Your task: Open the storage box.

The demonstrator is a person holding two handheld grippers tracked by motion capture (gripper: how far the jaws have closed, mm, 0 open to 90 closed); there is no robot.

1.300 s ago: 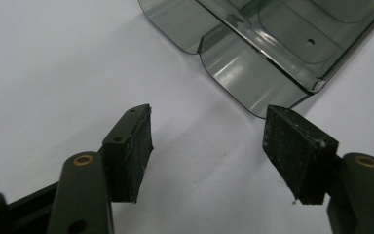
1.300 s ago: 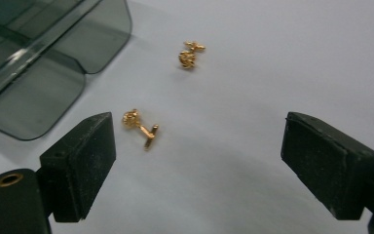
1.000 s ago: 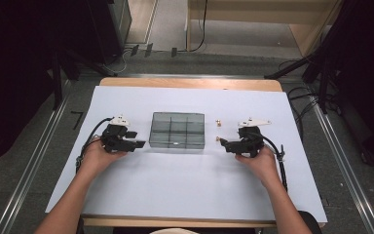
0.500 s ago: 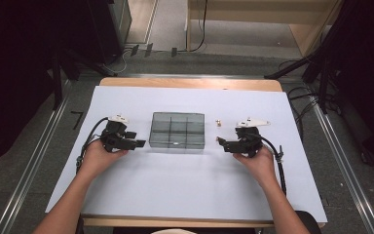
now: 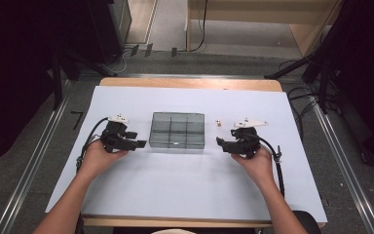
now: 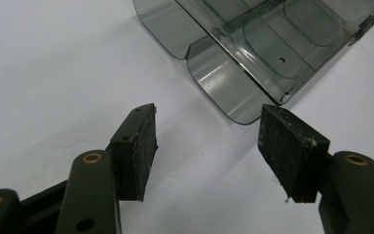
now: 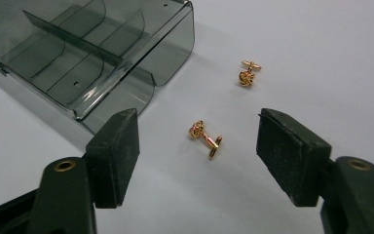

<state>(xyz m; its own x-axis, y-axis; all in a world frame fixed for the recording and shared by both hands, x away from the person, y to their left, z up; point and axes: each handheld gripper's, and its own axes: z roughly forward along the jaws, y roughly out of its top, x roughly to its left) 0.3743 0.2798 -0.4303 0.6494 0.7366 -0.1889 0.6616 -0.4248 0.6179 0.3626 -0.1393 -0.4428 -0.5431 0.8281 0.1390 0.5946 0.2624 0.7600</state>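
The smoky box [image 6: 272, 44] runs off frame past the left gripper [image 6: 209, 146].

The left claw [image 6: 207, 146] stands with its two black padded jaws wide apart and nothing between them, having just been opening. Just past the tips, a smoky transparent plastic compartment box [image 6: 253, 44] lies on the white worktop [image 6: 53, 73], its rounded corner near the right-hand pad [image 6: 285, 151].

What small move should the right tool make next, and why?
Probably ease the right tool down around the nearer gold cufflink and close. Its jaws, just closing, stand open with the cufflink lying free between them on the table, beside the smoky box.
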